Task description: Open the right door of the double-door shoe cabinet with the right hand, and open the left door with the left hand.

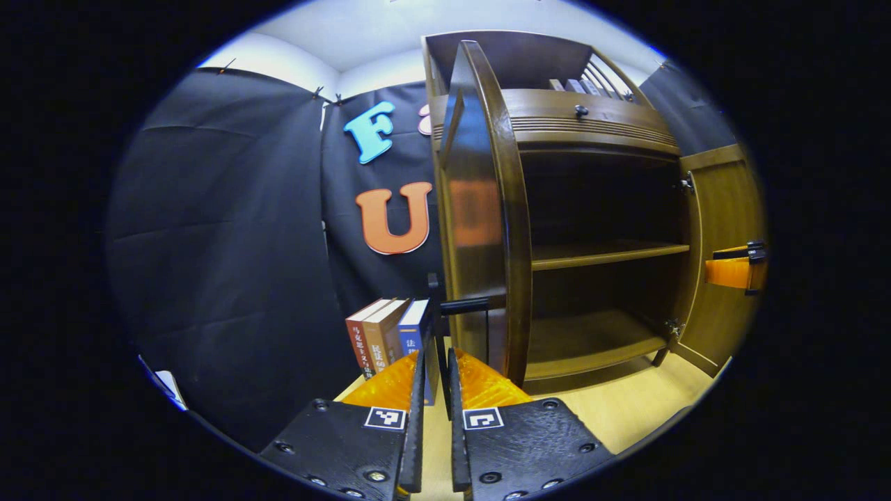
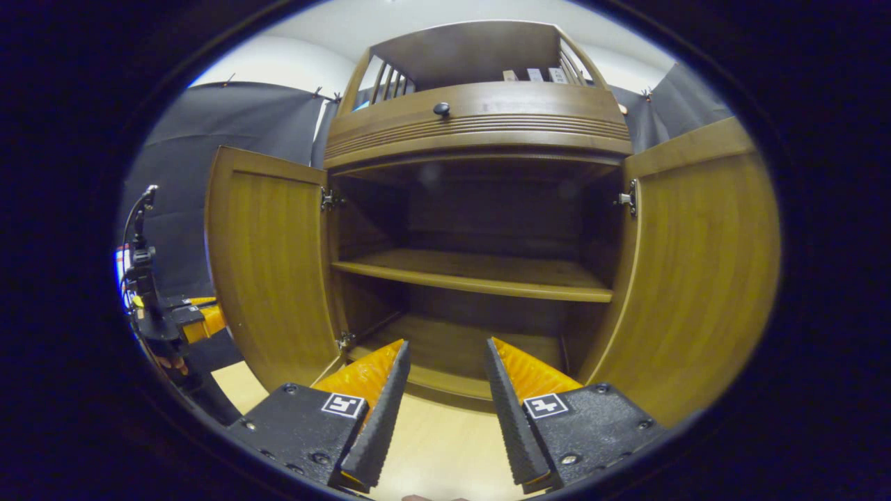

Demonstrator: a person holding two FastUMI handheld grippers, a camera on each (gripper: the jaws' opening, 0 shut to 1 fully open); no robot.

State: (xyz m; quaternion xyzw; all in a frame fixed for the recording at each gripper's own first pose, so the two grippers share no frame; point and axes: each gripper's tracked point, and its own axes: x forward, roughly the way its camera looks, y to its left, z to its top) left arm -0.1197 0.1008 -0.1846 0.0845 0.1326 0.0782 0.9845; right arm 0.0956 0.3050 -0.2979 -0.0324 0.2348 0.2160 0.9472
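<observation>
The brown double-door shoe cabinet (image 2: 480,125) stands with both doors swung wide. In the right gripper view the left door (image 2: 268,264) and the right door (image 2: 696,278) flank bare shelves (image 2: 480,275). My right gripper (image 2: 445,355) is open in front of the cabinet, with nothing between its fingers. In the left gripper view the left door (image 1: 487,209) shows edge-on, and its black bar handle (image 1: 463,305) runs down between my fingers. My left gripper (image 1: 436,355) is shut on that handle. The left gripper (image 2: 174,320) also shows beyond the left door, and the right gripper (image 1: 738,268) beside the right door (image 1: 724,229).
Three books (image 1: 386,334) stand upright against the black cloth wall just left of the cabinet. A drawer with a dark knob (image 2: 441,108) sits above the doors. The light wooden floor (image 2: 445,445) stretches in front of the cabinet.
</observation>
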